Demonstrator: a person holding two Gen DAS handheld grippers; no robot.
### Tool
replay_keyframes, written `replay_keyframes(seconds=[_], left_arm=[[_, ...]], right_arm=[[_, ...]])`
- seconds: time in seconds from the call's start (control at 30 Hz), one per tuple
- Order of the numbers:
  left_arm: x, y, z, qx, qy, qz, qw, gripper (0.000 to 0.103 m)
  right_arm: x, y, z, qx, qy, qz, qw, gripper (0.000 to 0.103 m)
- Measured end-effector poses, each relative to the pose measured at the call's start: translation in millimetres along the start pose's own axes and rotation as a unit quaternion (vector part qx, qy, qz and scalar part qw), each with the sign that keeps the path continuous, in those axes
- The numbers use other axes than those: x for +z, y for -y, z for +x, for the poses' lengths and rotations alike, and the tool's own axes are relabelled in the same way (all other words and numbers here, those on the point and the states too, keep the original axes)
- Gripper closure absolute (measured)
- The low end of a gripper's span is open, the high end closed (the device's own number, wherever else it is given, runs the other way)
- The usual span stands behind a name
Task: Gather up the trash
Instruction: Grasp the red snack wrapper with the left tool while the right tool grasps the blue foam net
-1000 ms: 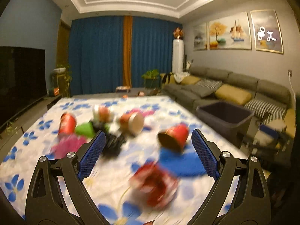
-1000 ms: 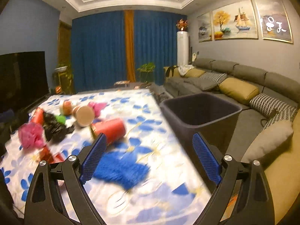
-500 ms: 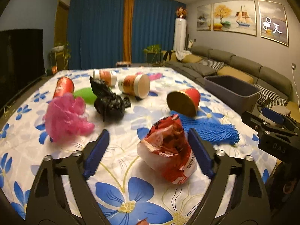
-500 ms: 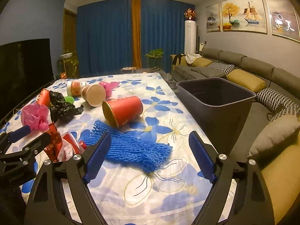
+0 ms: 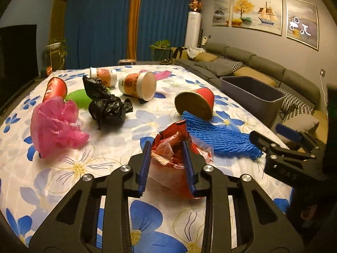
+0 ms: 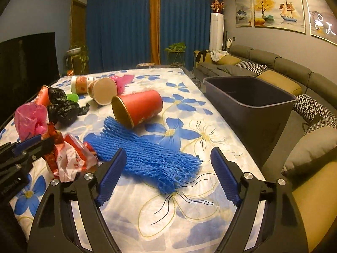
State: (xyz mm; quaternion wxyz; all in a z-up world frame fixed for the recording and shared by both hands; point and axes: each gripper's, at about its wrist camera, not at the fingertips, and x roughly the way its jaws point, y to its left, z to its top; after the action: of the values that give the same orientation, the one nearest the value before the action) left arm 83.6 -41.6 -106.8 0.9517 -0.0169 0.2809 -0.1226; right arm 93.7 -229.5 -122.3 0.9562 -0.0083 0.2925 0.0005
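My left gripper (image 5: 167,147) is shut on a crumpled red snack wrapper (image 5: 172,147) that rests on the flowered tablecloth; the wrapper also shows in the right wrist view (image 6: 69,156). My right gripper (image 6: 168,162) is open and empty, its fingers on either side of the near end of a blue foam net (image 6: 145,156), also seen in the left wrist view (image 5: 219,136). A red paper cup (image 6: 137,108) lies on its side just beyond the net. A dark grey bin (image 6: 250,103) stands off the table's right edge.
A pink plastic bag (image 5: 54,124), a black bag (image 5: 105,105), a green piece (image 5: 79,98), another red cup (image 5: 54,88) and two paper tubs (image 5: 138,85) lie further back on the table (image 5: 105,139). A grey sofa (image 6: 294,78) runs along the right.
My left gripper moved forward and closed on the red wrapper. My right gripper came down closer to the blue foam net and stays open.
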Motion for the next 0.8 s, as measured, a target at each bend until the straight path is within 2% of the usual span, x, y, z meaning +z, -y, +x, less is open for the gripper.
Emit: replay_keyframes(seconds=[0.03, 0.07, 0.1, 0.5, 0.67, 0.8], left_arm=[[-0.1, 1.1, -0.6, 0.0, 0.0, 0.002, 1.0, 0.08], [-0.5, 2.1, -1.8, 0.002, 0.002, 0.005, 1.0, 0.087], [0.4, 2.9, -3.7, 0.004, 0.005, 0.007, 1.0, 0.089], [19.0, -0.3, -32.5, 0.002, 0.049, 0.006, 0.9988, 0.09], [24.4, -1.8, -38.6, 0.006, 0.059, 0.005, 0.9982, 0.09], [26.5, -3.9, -39.9, 0.007, 0.06, 0.003, 0.9982, 0.09]], right_arm=[[-0.2, 0.4, 1.6, 0.001, -0.004, -0.001, 1.0, 0.028], [0.4, 0.3, 3.1, 0.001, -0.009, -0.002, 1.0, 0.028], [0.5, 0.1, 3.9, 0.001, -0.012, -0.003, 1.0, 0.028], [0.4, -6.7, 24.8, 0.009, -0.073, -0.025, 0.997, 0.037], [-1.4, -5.0, 36.5, 0.014, -0.11, -0.017, 0.994, 0.05], [-1.4, -2.5, 40.0, 0.022, -0.12, -0.009, 0.992, 0.054]])
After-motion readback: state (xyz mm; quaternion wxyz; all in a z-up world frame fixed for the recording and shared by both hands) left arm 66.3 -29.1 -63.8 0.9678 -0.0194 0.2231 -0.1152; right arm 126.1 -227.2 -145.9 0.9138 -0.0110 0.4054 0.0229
